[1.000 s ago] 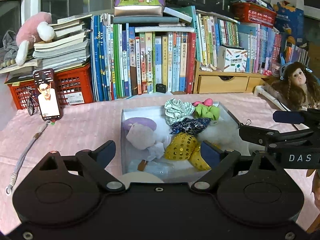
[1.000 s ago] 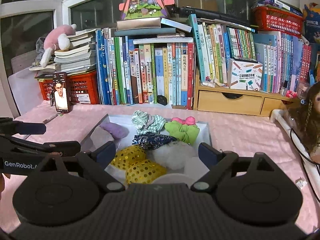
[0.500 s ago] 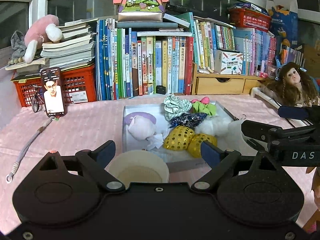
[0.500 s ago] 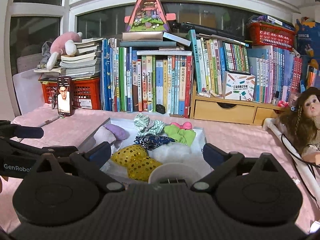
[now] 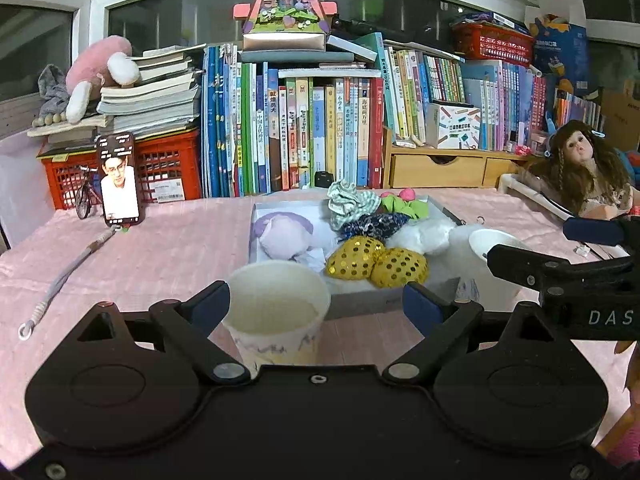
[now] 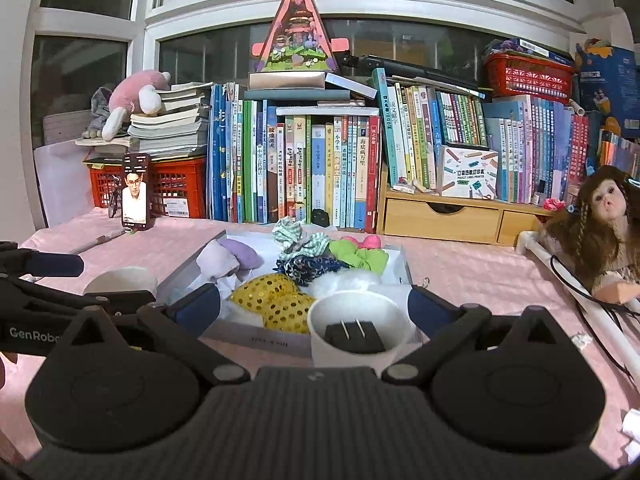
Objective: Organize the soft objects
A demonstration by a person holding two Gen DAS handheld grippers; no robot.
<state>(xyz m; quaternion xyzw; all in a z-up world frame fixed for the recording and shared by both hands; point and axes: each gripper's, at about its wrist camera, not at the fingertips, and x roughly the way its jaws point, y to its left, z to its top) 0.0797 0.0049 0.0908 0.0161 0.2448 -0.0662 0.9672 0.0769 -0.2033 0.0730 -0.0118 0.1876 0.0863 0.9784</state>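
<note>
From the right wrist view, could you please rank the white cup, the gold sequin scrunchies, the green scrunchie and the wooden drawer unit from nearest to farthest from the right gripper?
1. White cup, between the open right gripper fingers, toward the right one.
2. Gold sequin scrunchies, in the tray's near part, left of the cup.
3. Green scrunchie, at the tray's far right.
4. Wooden drawer unit, at the back under the books.

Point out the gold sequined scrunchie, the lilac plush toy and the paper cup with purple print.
Gold sequined scrunchie (image 5: 354, 258), left wrist view, on its left lobe.
Lilac plush toy (image 5: 282, 238), left wrist view, on its body.
Paper cup with purple print (image 5: 276, 346), left wrist view, on its outer wall.
</note>
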